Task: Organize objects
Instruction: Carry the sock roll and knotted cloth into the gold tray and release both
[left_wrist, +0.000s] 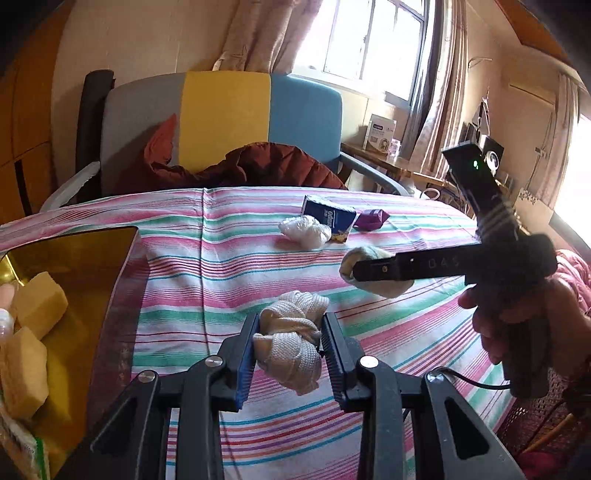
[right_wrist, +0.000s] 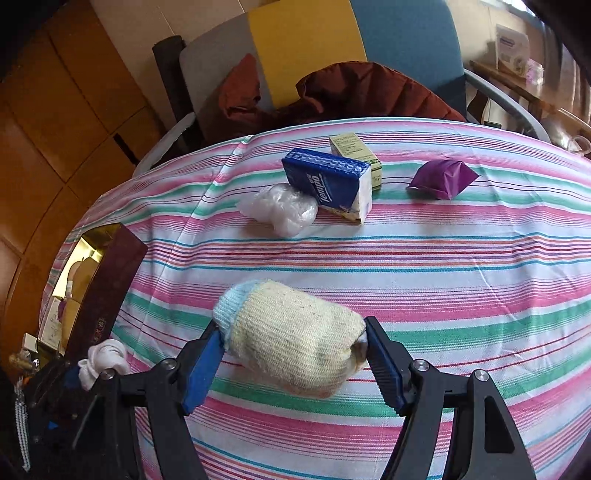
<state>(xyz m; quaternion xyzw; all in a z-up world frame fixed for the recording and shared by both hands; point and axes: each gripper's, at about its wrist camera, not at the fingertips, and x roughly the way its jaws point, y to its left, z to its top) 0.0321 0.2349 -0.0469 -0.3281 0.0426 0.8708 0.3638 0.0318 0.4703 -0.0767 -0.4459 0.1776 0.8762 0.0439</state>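
Fingers of left gripper (left_wrist: 290, 354) clamped on a knotted white rope bundle (left_wrist: 291, 347), blue pads pressing both sides; bundle held up off the striped bedsheet (left_wrist: 207, 258), gripper angled down toward it. Just left of the bundle sits a dark-walled box w/ gold lining (left_wrist: 114, 295); yellow sponge blocks (left_wrist: 40, 302) lie inside.

Right gripper (right_wrist: 293, 354) fingers clamped on a rolled cream knit sock w/ pale blue cuff (right_wrist: 291, 332), one pad at cuff end, other at far end, pointing steeply down over the sheet. In left wrist view a hand (left_wrist: 517, 317) grips that tool's handle to the right of the rope bundle, sock showing behind the black finger.

Beyond the sock on the sheet: blue tissue pack (right_wrist: 330, 184) leaning on a crumpled clear plastic bag (right_wrist: 280, 210), small pale green carton (right_wrist: 354, 151) just behind the pack, purple pouch (right_wrist: 443, 177) apart to the pack's right.
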